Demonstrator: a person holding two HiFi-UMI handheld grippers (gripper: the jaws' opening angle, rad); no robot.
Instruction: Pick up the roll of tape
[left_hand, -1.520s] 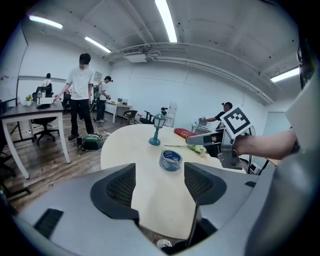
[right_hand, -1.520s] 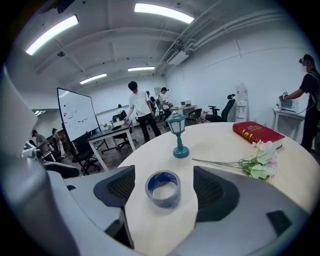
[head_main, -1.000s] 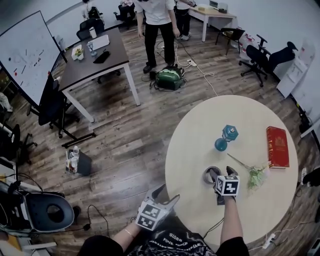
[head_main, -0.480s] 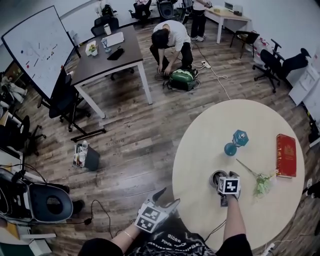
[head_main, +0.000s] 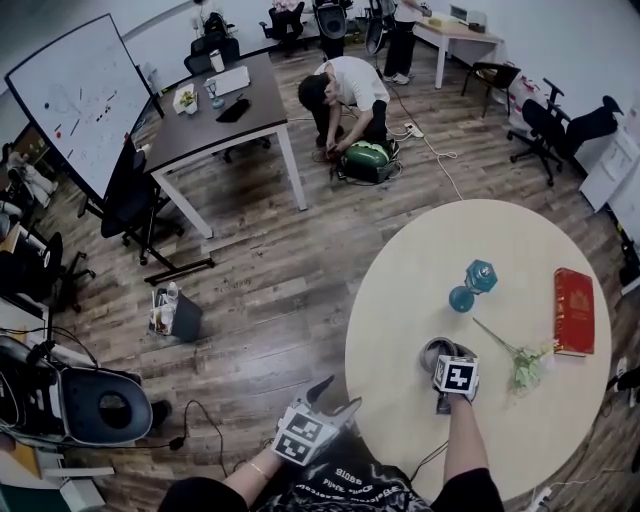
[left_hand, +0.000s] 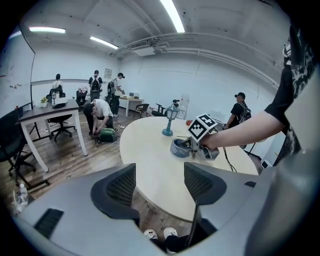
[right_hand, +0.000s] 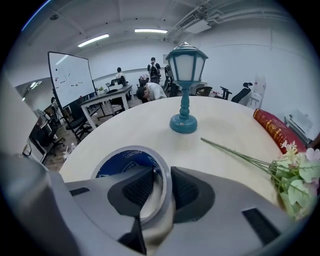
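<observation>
The roll of tape (head_main: 431, 349), grey with a blue printed core (right_hand: 120, 159), lies flat on the round pale table (head_main: 400, 290). My right gripper (head_main: 441, 357) points steeply down onto its near side. One finger is inside the ring and the other outside; the jaws (right_hand: 162, 187) are closing, with the tape's wall pinched between the pads. From the left gripper view the tape (left_hand: 178, 148) shows beside the right hand. My left gripper (head_main: 335, 392) hangs off the table's near edge, open and empty (left_hand: 160, 182).
A teal lantern lamp (head_main: 470, 283) stands beyond the tape. A flower sprig (head_main: 515, 362) lies to the right, with a red book (head_main: 572, 310) further right. On the floor behind are a dark desk (head_main: 215, 110), chairs, and a person crouching by a green bag (head_main: 362, 160).
My right gripper sank onto the tape and its jaws went from wide to narrow around the wall. The left gripper stayed put. A person at the back bent down.
</observation>
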